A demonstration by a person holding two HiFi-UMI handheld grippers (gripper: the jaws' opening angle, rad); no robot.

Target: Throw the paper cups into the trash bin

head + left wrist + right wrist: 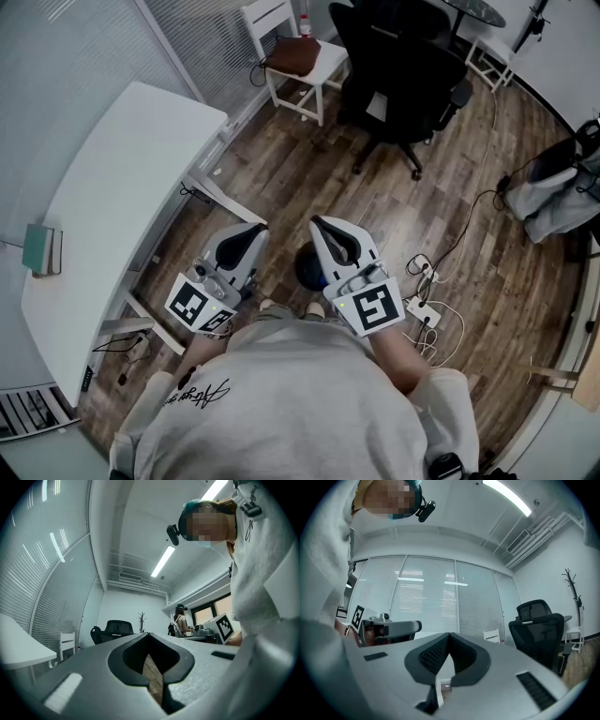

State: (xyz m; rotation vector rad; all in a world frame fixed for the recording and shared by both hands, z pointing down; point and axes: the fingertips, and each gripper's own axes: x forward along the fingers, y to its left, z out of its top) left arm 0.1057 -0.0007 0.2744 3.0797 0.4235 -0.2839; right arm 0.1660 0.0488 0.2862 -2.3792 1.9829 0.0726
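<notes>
Wood-plank floor (375,216) lies open ahead of you, edged by the curved white desk (112,187) on the left, the black swivel office chair (403,84) in front and loose white cables (436,314) on the right. Your left tool (251,232) and right tool (323,227) are both pressed together, pinching nothing. A dark round shape (302,270) between them is half hidden behind the right tool. No view shows you the paper cups.
</notes>
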